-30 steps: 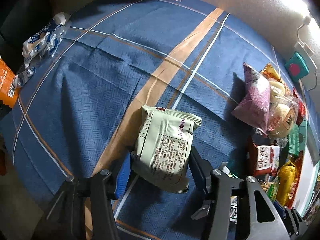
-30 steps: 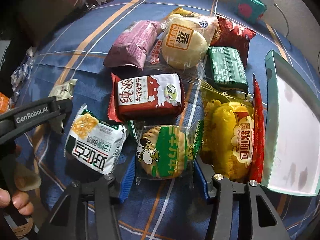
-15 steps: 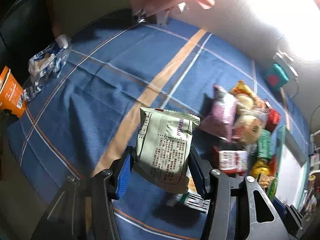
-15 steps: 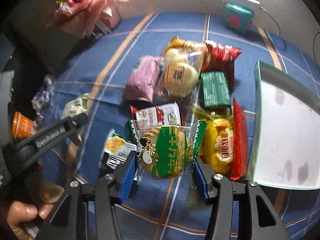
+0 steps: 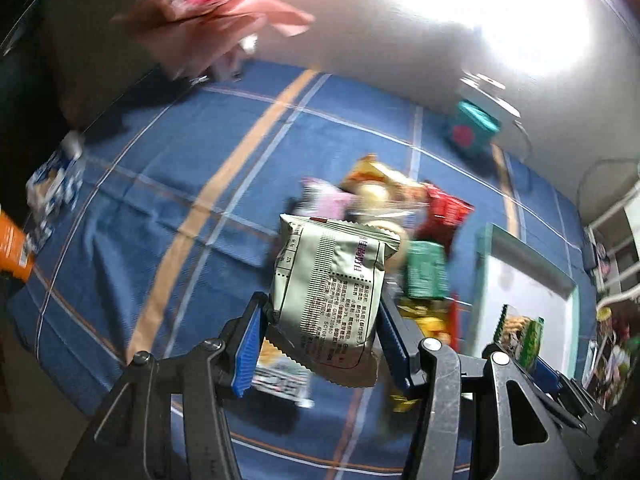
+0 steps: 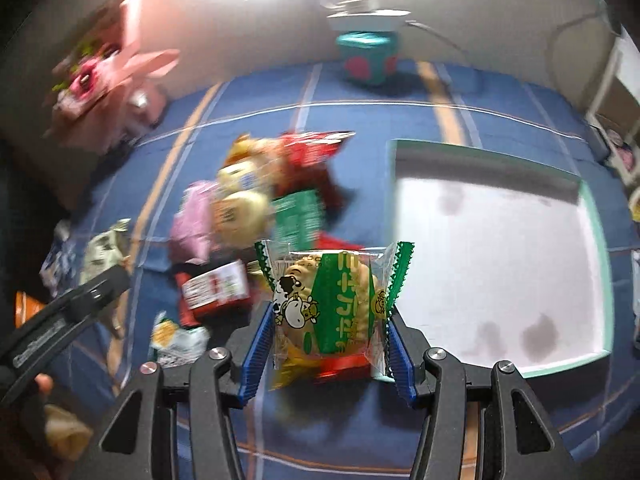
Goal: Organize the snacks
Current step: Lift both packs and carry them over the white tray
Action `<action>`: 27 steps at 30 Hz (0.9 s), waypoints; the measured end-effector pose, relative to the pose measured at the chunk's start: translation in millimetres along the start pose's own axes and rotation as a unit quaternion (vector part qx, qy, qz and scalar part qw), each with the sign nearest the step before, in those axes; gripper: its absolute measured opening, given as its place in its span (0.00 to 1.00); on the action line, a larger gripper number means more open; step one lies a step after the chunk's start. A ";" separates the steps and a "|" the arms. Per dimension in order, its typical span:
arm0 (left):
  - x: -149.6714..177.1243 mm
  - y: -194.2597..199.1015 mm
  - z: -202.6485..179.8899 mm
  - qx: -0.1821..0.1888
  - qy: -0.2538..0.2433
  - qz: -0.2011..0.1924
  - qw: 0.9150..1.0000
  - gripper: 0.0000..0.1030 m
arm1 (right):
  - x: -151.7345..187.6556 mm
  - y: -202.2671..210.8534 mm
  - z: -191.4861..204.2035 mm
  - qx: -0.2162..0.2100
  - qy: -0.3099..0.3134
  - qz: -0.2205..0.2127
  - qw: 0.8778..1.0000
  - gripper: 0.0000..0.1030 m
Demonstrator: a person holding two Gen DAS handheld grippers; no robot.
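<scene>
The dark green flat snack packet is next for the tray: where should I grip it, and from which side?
Grip the dark green flat snack packet across its two long edges, from straight above: it lies flat on the blue cloth, other packets crowding it.

Home interior as we read it, blue plaid tablecloth (image 5: 168, 184), pink flower bouquet (image 6: 108, 76) at its far corner, plain wall, teal box (image 6: 366, 58) at far edge
</scene>
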State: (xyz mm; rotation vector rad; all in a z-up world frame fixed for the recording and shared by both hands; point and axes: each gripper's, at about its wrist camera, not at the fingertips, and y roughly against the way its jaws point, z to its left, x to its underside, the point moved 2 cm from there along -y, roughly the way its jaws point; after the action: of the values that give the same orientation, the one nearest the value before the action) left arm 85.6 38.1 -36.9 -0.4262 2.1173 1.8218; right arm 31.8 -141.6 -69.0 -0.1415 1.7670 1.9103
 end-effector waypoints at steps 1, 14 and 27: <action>-0.8 1.7 -14.2 0.004 -0.010 0.000 1.000 0.54 | -2.7 0.2 -13.7 0.006 -0.011 -0.002 1.000 0.54; 15.3 -17.5 -159.4 0.037 -0.137 0.013 0.990 0.54 | -1.8 10.8 -138.0 0.059 -0.143 -0.009 0.988 0.54; 19.3 -70.7 -214.1 0.042 -0.182 0.033 0.982 0.54 | -4.5 -7.4 -197.4 0.071 -0.194 -0.006 0.978 0.55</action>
State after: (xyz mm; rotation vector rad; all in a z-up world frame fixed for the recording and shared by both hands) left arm 88.5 -184.3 -78.5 0.0011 1.9631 1.6836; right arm -14.8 -330.9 -101.2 0.2564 1.6205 1.6588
